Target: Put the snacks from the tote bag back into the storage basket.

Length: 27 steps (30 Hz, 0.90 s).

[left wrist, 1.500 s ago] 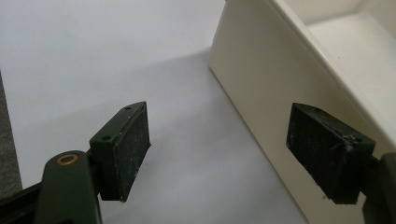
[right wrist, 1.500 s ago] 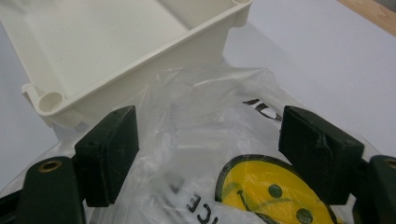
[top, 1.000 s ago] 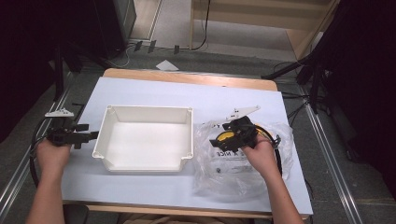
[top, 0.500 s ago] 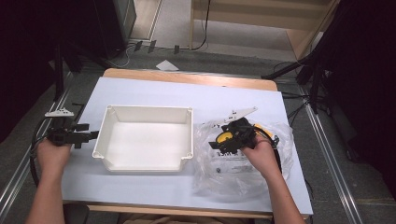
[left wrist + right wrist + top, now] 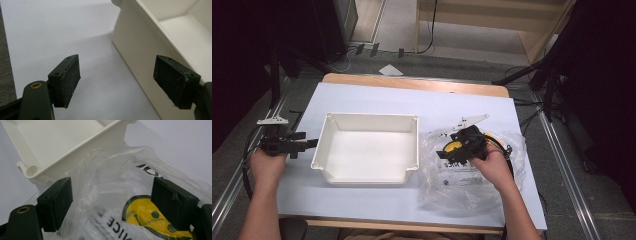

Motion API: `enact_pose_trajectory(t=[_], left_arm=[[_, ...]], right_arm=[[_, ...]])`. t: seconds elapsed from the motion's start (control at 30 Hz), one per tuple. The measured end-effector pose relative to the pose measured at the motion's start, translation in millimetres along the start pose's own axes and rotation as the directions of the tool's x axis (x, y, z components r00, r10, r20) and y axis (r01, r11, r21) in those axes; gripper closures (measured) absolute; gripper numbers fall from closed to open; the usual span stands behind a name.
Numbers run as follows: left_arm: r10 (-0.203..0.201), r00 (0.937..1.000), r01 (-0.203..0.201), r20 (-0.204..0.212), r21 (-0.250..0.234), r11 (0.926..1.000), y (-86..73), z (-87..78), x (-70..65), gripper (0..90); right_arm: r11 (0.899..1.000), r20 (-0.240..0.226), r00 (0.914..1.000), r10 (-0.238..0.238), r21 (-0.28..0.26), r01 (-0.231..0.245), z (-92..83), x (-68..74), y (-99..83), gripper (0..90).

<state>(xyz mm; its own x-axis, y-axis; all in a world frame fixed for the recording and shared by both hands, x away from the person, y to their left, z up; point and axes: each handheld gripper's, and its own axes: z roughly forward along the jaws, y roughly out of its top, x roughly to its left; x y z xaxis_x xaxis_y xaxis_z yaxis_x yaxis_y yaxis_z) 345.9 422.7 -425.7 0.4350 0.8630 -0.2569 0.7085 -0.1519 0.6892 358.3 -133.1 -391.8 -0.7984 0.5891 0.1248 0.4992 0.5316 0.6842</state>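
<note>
Your right gripper [image 5: 447,150] hovers wide open over the plastic bag [image 5: 472,175], at 3 o'clock of the tray [image 5: 368,120]. Your left gripper [image 5: 309,145], wide open and empty, sits at its 9 o'clock.

Grey floor [image 5: 392,65] with cables, wooden shelf [image 5: 492,15] beyond the table [image 5: 412,85]

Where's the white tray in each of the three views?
High view: white tray sits centre-left on the table, between the two grippers.
Left gripper view: its outer wall and rim run down the right side, by the right finger.
Right gripper view: upper left, its corner above the plastic bag.
Shared landmark: the tray's rolled rim.
</note>
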Motion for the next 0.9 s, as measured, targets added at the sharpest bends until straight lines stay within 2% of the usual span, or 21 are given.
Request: enact_pose_trajectory(t=[0.3,0.53,0.67,0.8,0.9], left_arm=[[-0.005,1.0,0.005,-0.001,0.004,1.0,0.1,1.3,0.6,22.7],[-0.004,1.0,0.004,-0.001,0.009,1.0,0.7,1.7,0.5,22.7],[0.0,1.0,0.0,-0.001,0.013,0.9999,1.2,2.2,0.0,22.7],[0.0,1.0,0.0,0.001,0.014,0.9999,1.3,2.5,-0.2,22.7],[-0.001,1.0,0.001,-0.001,0.012,0.9999,1.4,2.2,0.0,22.7]], right_arm=[[1.0,-0.019,0.9998,-0.002,0.017,0.002,-0.7,-0.1,-0.4,18.4],[0.998,-0.002,0.9999,0.011,0.06,-0.011,-0.3,-2.1,-2.5,18.4],[0.997,0.0,0.9995,0.03,0.074,-0.03,-7.3,-5.3,-2.0,18.1],[0.995,0.016,0.9995,0.028,0.095,-0.03,-14.0,-6.7,-1.9,17.6],[0.996,0.027,0.9992,0.028,0.089,-0.03,-25.0,-11.7,-2.2,17.6]])
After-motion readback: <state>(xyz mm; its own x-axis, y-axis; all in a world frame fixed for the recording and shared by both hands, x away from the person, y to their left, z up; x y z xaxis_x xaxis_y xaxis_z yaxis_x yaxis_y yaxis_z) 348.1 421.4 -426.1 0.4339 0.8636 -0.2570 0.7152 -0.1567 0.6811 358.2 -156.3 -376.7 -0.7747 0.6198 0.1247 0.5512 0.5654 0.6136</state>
